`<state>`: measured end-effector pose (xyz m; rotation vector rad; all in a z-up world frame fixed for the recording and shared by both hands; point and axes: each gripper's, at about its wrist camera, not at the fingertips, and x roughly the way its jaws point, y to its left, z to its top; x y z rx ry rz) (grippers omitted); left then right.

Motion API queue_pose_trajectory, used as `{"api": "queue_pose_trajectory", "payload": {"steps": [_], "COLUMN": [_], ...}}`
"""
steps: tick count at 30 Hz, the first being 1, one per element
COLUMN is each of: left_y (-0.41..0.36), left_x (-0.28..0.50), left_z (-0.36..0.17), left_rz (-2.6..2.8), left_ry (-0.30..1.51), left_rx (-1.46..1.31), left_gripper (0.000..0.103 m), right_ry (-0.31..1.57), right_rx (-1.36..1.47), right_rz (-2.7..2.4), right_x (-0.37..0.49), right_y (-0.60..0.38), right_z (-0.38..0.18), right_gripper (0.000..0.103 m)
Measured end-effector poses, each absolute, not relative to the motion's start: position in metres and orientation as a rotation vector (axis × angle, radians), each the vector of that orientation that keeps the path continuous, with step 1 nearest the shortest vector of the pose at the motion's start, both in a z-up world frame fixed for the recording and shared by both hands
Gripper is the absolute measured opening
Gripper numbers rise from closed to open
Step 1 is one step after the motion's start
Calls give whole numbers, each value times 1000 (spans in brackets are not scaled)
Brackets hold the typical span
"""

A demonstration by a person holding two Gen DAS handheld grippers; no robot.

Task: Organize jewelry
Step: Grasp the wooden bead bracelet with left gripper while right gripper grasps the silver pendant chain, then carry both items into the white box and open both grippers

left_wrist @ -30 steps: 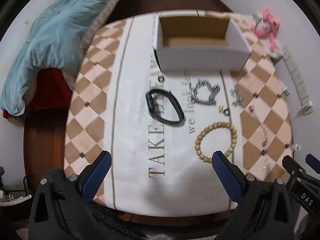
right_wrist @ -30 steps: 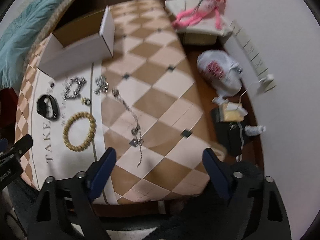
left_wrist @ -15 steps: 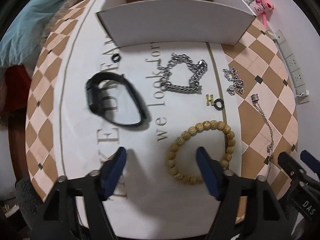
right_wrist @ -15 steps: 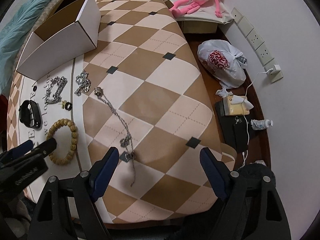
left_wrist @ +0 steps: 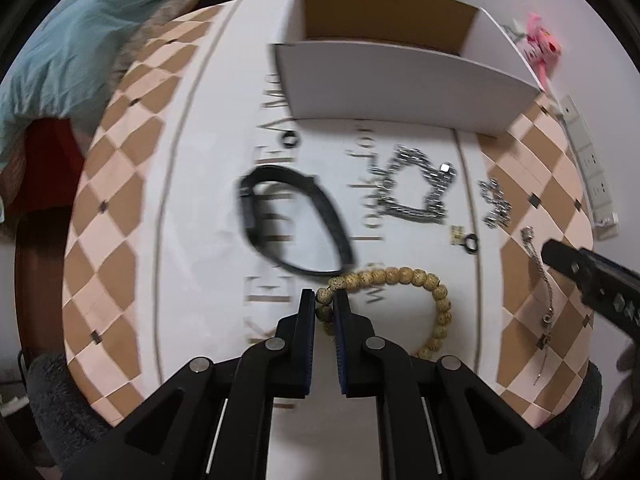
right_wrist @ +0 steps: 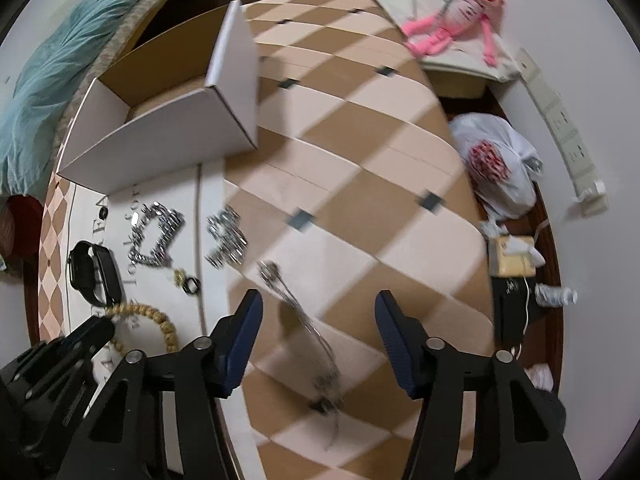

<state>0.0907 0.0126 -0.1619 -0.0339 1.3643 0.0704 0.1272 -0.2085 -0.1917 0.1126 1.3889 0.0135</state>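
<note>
Jewelry lies on a checked table cloth in front of an open white box (left_wrist: 400, 80). My left gripper (left_wrist: 324, 296) points down and is shut on the left side of a wooden bead bracelet (left_wrist: 404, 275). A black watch band (left_wrist: 296, 224) lies just behind it. A chunky silver chain (left_wrist: 416, 196), a small silver piece (left_wrist: 496, 208) and a dark ring (left_wrist: 471, 243) lie further right. My right gripper (right_wrist: 320, 340) hangs over a thin silver necklace (right_wrist: 296, 308). Its jaws are closing with the necklace between them, and the pads are not touching it.
A blue blanket (right_wrist: 44, 92) lies at the back left. To the right of the table are a pink plush toy (right_wrist: 456, 20), a white plastic bag (right_wrist: 496, 168) and small items on the floor. A power strip (left_wrist: 588, 160) runs along the right wall.
Both grippers have come down closer to the table. The left jaws went from wide apart to shut on the bead bracelet. The right jaws have narrowed over the thin necklace.
</note>
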Motion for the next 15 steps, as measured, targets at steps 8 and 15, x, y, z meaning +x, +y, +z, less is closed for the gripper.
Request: {"api": "queue_pose_trajectory", "payload": {"steps": [8,15], "left_y": [40,23], "left_x": [81,87], "left_z": [-162,-144], "left_rz": [112,84], "left_ry": [1340,1306], "left_rx": [-36,-34], "left_gripper": [7,6], "right_ry": [1367,1351], "right_rx": [-18,-2], "right_rz": [68,94], "right_x": [136,127], "right_y": [-174,-173], "right_z": [-203,-193], "right_gripper": [18,10]}}
